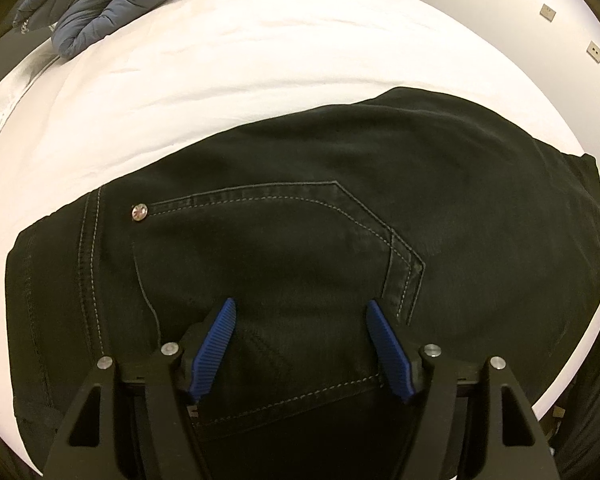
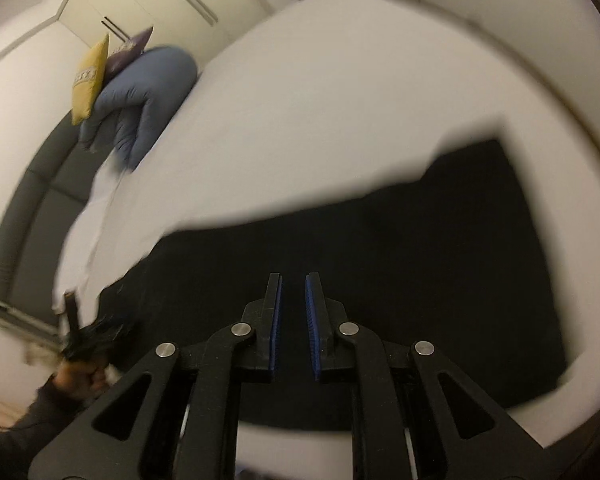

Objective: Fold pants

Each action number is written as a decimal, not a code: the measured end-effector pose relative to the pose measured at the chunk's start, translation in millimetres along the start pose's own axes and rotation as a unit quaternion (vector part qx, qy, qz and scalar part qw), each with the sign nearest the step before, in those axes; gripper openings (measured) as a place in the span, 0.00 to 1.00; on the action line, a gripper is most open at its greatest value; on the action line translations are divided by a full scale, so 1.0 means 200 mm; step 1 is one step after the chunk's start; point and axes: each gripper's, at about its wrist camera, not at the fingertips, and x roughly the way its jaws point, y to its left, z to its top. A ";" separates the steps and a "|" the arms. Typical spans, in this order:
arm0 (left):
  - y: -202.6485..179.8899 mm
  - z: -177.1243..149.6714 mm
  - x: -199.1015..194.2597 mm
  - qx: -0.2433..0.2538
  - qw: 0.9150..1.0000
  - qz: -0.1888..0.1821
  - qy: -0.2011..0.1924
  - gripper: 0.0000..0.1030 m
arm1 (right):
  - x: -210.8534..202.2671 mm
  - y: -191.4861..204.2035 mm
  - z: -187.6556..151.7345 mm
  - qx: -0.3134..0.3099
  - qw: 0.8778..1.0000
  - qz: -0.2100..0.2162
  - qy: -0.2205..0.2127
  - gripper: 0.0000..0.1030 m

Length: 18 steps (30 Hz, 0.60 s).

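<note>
One pair of black denim pants (image 1: 300, 216) lies folded on a white bed sheet (image 1: 228, 52), filling the lower half of the left wrist view; in the right wrist view the same pants (image 2: 380, 240) appear as a blurred dark block in the centre and lower right. The fabric shows pale contrast stitching, one back pocket (image 1: 284, 248) outlined by a double seam, and one metal rivet (image 1: 139, 213) at the pocket's upper left corner.

Two grippers are present. The left gripper (image 1: 300, 308) stands directly over the pocket with its blue ribbed pads (image 1: 214, 344) spread wide and nothing clamped between them. The right gripper (image 2: 294, 284) has its pads drawn close, a narrow empty gap remaining.

One blue quilted jacket (image 1: 100, 4) occupies the upper left of the left wrist view. The right wrist view adds two cushions, one yellow (image 2: 89, 80) and one purple (image 2: 129, 52), in the upper left, and one hand (image 2: 80, 380) at the lower left.
</note>
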 end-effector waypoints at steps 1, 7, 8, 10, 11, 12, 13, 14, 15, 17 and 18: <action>0.00 0.00 0.00 0.002 1.000 0.002 0.001 0.69 | 0.10 0.00 -0.10 0.003 1.000 -0.013 0.023 0.11; -0.03 -0.06 -0.07 0.007 1.000 0.013 -0.006 0.69 | -0.10 -0.20 -0.59 0.136 0.988 -0.058 -0.040 0.11; -0.04 -0.07 -0.09 0.006 1.000 0.017 -0.010 0.69 | -0.15 -0.17 -0.63 0.128 0.988 -0.067 -0.046 0.17; -0.07 -0.09 -0.13 0.004 1.000 0.017 -0.022 0.69 | -0.22 -0.07 -0.70 0.121 0.991 -0.034 -0.053 0.37; -0.08 -0.10 -0.14 0.005 1.000 0.011 -0.027 0.69 | -0.22 0.02 -0.68 0.126 0.990 -0.002 -0.057 0.57; -0.09 -0.12 -0.16 0.008 0.999 0.007 -0.033 0.70 | -0.20 0.08 -0.73 0.136 0.988 0.041 -0.057 0.63; -0.11 -0.13 -0.17 0.014 0.999 0.009 -0.035 0.73 | -0.14 0.16 -0.79 0.148 0.983 0.100 -0.042 0.63; -0.13 -0.14 -0.17 0.021 0.999 0.019 -0.033 0.75 | -0.08 0.21 -0.82 0.152 0.980 0.126 -0.027 0.63; -0.13 -0.15 -0.15 0.023 0.999 0.026 -0.027 0.77 | -0.01 0.27 -0.87 0.157 0.976 0.147 -0.009 0.63; -0.11 -0.17 -0.12 0.015 1.000 0.020 -0.017 0.79 | 0.13 0.34 -0.95 0.172 0.974 0.147 0.019 0.63; -0.10 -0.17 -0.11 0.008 1.000 0.015 -0.019 0.81 | 0.20 0.36 -1.01 0.192 0.968 0.156 0.036 0.60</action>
